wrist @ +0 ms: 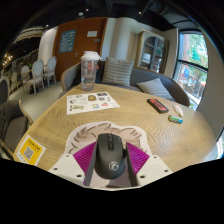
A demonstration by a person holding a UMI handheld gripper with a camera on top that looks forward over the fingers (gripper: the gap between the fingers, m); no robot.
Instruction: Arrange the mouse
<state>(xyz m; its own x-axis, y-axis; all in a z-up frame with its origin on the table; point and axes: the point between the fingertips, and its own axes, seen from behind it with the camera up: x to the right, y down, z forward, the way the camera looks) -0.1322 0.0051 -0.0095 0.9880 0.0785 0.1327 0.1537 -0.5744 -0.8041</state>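
A black computer mouse [111, 155] sits between my gripper's two fingers, just above a round wooden table [130, 115]. My gripper [111, 160] has both magenta pads [85, 158] pressed against the mouse's sides, so it is shut on the mouse. The mouse's front end points away from me, over a white paper with drawn lines [128, 137] lying on the table under the fingers.
A printed sheet [92, 101] lies mid-table, a tall cup with a lid [90, 68] stands at the far edge, a dark flat item [158, 104] and a small green-and-orange one [176, 119] lie at the right. A yellow card [30, 150] lies left. Chairs and a sofa stand beyond.
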